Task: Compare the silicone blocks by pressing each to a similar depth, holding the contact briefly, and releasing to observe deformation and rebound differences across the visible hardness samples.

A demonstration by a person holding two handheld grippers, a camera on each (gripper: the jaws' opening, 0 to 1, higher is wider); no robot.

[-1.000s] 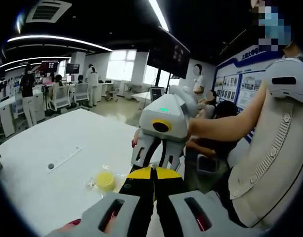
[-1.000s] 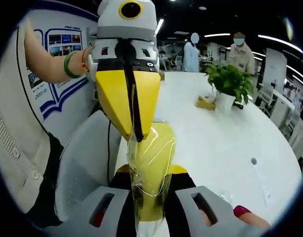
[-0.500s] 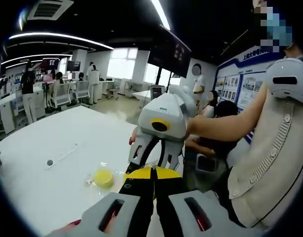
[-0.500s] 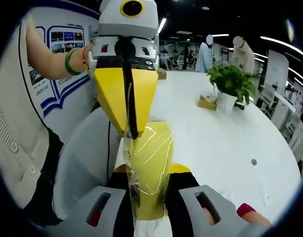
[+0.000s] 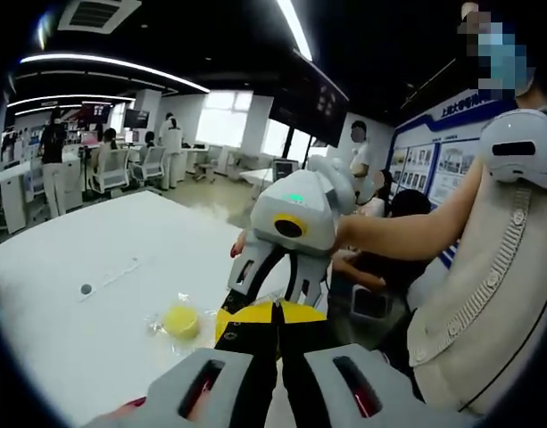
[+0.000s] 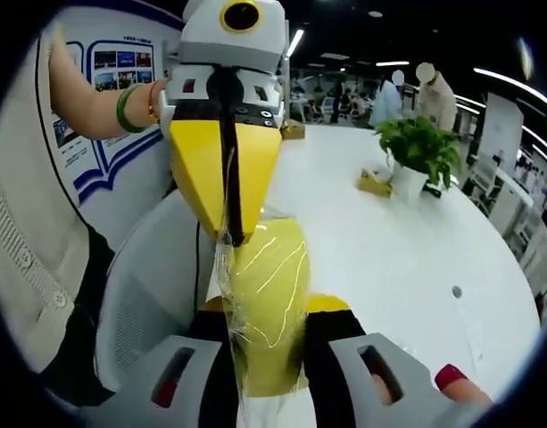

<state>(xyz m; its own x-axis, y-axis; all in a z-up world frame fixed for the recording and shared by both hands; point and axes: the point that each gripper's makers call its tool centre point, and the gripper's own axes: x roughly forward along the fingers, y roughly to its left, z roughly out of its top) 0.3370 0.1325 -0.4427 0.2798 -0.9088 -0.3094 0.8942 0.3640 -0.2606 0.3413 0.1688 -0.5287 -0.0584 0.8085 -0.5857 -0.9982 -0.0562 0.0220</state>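
While the right gripper (image 6: 264, 312) is clamping a bagged yellow silicone block (image 6: 266, 299) above the white table (image 6: 389, 241), the left gripper (image 6: 227, 236) is pinching shut on its slippery plastic bag (image 6: 225, 267). Soft-looking; grip the block's body. Another yellow sample (image 5: 181, 321) is lying on the table.

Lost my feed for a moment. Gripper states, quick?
Left gripper: shut on the wrap.
Right gripper: shut on the yellow block.
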